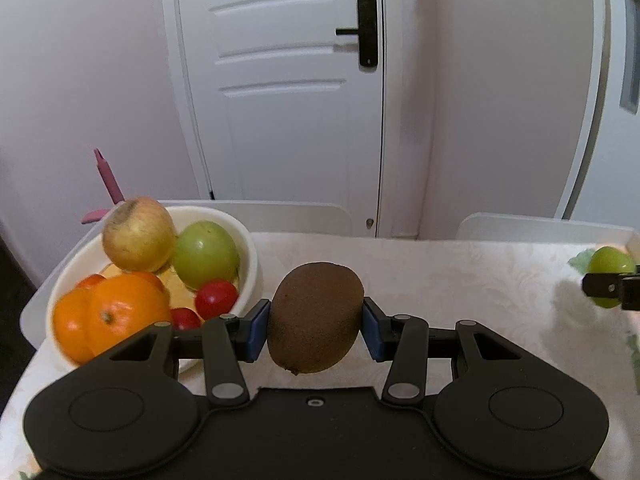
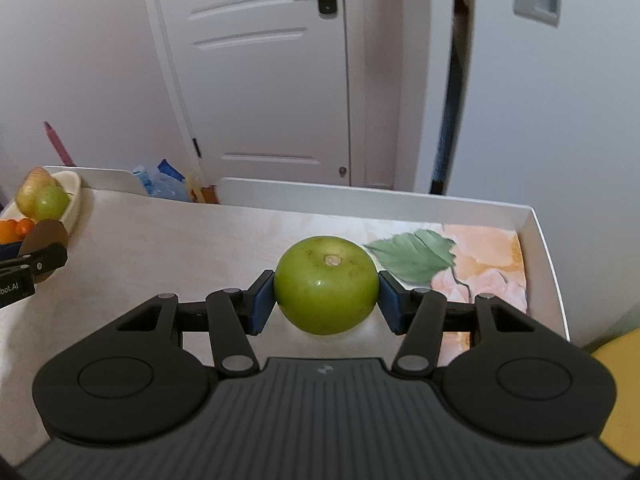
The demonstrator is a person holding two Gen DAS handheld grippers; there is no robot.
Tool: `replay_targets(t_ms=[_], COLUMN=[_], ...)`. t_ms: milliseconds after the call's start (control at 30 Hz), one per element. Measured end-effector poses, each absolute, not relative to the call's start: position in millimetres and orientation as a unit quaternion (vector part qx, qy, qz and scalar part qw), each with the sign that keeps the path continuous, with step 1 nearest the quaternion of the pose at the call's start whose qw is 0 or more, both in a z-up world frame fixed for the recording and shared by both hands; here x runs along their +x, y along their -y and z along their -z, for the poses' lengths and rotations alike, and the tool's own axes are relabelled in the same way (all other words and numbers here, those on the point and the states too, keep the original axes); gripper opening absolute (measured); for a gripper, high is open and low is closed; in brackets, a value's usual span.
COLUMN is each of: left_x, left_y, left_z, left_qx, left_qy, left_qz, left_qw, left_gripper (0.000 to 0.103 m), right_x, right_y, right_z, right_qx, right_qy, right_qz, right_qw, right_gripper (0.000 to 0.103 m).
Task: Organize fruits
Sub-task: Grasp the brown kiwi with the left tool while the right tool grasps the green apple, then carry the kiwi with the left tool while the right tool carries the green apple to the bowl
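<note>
My left gripper (image 1: 316, 322) is shut on a brown kiwi (image 1: 315, 316), held just right of a white bowl (image 1: 252, 256). The bowl holds a yellow apple (image 1: 138, 234), a green apple (image 1: 206, 254), oranges (image 1: 108, 316) and small red tomatoes (image 1: 216, 298). My right gripper (image 2: 326, 294) is shut on a green apple (image 2: 326, 284) above the table; this apple also shows in the left wrist view (image 1: 608, 264) at the far right. In the right wrist view the bowl (image 2: 74, 200) and the kiwi (image 2: 46, 236) sit at the far left.
The table (image 1: 440, 280) has a pale cloth with a leaf and flower print (image 2: 416, 256) at its right end and a raised white rim (image 2: 548, 256). A white door (image 1: 280, 80) stands behind. A pink object (image 1: 106, 176) sticks up behind the bowl.
</note>
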State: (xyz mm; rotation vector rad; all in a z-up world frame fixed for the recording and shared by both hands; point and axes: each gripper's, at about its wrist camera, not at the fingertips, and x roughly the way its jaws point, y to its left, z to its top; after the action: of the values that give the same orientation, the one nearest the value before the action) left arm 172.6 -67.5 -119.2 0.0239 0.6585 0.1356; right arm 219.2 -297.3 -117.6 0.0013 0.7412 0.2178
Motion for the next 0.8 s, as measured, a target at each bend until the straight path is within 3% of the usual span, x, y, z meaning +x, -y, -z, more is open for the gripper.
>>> replay_targets(t_ms=[333, 800], left_x=[144.4, 140.8], left_y=[46.5, -43.7], left_z=[76.8, 45.2], left_qx=[0.001, 0.0], left_qy=[-0.297, -0.286], left_qz=[-0.068, -0.081], left_qw=[0.952, 0.955], left_gripper=[0.051, 0.051], right_x=[203.4, 197.2], right_y=[253.1, 141.6], right_z=[80.0, 46.6], right_qx=[0.0, 0.012], right_qy=[-0.345, -0.334], right_qz=[-0.148, -0.187], right_qw=[0.927, 0.924], right_gripper=[0.069, 0.069])
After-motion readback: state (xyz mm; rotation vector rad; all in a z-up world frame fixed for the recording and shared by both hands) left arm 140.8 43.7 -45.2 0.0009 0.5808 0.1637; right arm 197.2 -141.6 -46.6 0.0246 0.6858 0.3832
